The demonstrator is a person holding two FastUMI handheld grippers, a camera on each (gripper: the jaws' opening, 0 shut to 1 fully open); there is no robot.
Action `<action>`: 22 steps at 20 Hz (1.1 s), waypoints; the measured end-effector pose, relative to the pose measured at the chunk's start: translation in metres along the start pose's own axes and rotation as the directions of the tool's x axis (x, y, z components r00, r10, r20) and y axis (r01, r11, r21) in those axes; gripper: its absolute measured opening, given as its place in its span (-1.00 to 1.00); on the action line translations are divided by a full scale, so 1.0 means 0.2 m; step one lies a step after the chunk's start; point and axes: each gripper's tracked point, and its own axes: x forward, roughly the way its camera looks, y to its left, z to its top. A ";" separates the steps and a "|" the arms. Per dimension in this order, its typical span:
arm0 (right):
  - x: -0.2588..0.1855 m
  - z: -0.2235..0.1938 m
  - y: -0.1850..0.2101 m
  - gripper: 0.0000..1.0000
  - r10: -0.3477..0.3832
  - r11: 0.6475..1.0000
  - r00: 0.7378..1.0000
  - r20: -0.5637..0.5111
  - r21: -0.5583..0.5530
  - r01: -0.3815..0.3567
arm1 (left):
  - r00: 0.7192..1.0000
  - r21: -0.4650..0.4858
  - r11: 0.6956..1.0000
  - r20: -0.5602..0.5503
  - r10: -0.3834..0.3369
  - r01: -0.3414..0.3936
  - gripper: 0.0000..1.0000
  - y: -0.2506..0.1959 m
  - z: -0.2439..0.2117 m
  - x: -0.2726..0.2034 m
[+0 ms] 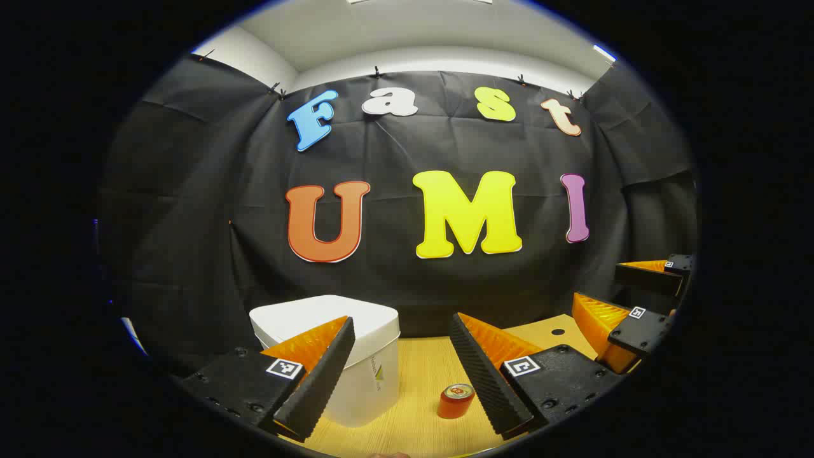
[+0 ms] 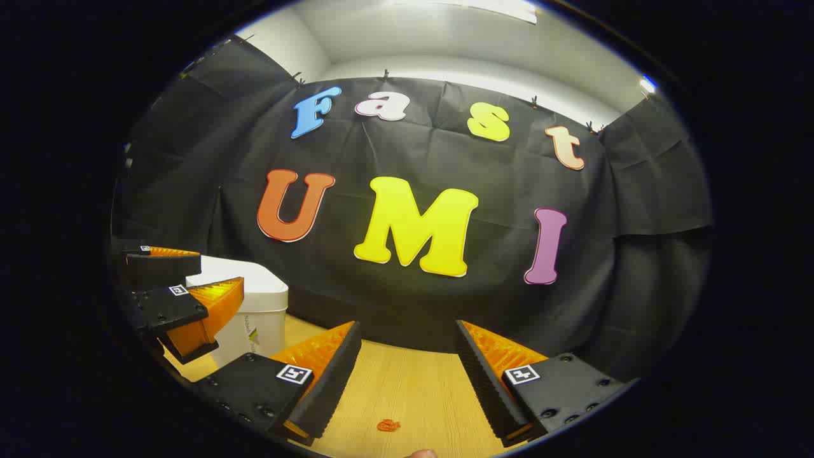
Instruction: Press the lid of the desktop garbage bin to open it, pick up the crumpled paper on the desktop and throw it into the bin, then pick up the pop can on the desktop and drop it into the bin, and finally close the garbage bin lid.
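Hovering above the wooden desktop (image 1: 420,369), left gripper (image 1: 407,375) pointing forward at the booth's cloth wall, jaws spread wide with nothing between them. Framing, in the left gripper view, the white garbage bin (image 1: 356,362) — lid (image 1: 324,315) down and shut, the near finger (image 1: 318,375) overlapping the bin's front corner in the picture, contact impossible to judge. Showing the red pop can (image 1: 455,401) standing upright on the desktop between the two fingers, just beside the right-hand one, apart from the bin. Catching the other gripper far off at the right edge of that view, held level and well apart.

Hanging likewise over the desktop, right gripper (image 2: 407,381) aimed at the cloth wall, jaws released and empty. Revealing, in the right gripper view, a small reddish-orange crumpled paper (image 2: 388,425) lying on the wood low between the fingers, touching neither. Placing the bin at the left of that view, partly behind the left gripper, which is sitting in front of it, fingers parted. Glimpsing a fingertip at the very bottom edge of each view.
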 end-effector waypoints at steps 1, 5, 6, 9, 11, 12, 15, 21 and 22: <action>0.00 0.00 -0.01 0.88 -0.005 1.000 1.000 0.000 -0.001 0.005 | 1.000 0.000 1.000 0.001 -0.003 0.003 0.97 0.00 0.00 0.00; 0.00 0.00 -0.01 0.88 -0.008 1.000 1.000 -0.005 -0.005 0.008 | 0.999 -0.004 0.999 0.002 -0.033 0.033 0.98 -0.03 0.01 0.02; 0.00 -0.01 -0.01 0.88 -0.011 1.000 1.000 -0.009 -0.010 0.011 | 0.999 -0.005 0.999 -0.001 -0.038 0.038 0.96 -0.03 0.01 0.01; -0.02 -0.01 -0.01 0.87 -0.016 1.000 1.000 -0.011 -0.023 0.016 | 0.999 -0.010 0.999 -0.002 -0.048 0.048 0.97 -0.03 0.01 0.00; -0.04 0.00 0.00 0.88 -0.016 1.000 1.000 -0.007 -0.021 0.016 | 0.999 -0.013 0.999 -0.003 -0.051 0.051 0.96 -0.02 0.02 0.00; -0.05 0.00 0.01 0.88 -0.016 1.000 1.000 -0.007 -0.021 0.016 | 0.999 -0.015 0.999 -0.003 -0.052 0.052 0.97 -0.01 0.02 -0.01; -0.07 -0.01 0.01 0.88 -0.015 1.000 1.000 -0.016 -0.026 0.014 | 0.999 -0.015 0.999 -0.006 -0.045 0.045 0.97 0.00 0.02 -0.01; -0.09 0.01 0.02 0.88 -0.014 0.999 1.000 -0.010 -0.032 0.013 | 0.999 -0.007 0.999 -0.017 -0.037 0.037 0.97 0.03 0.01 0.00; -0.09 0.01 0.02 0.88 -0.011 0.999 1.000 -0.011 -0.032 0.011 | 0.999 -0.005 0.999 -0.017 -0.039 0.039 0.97 0.03 0.01 0.01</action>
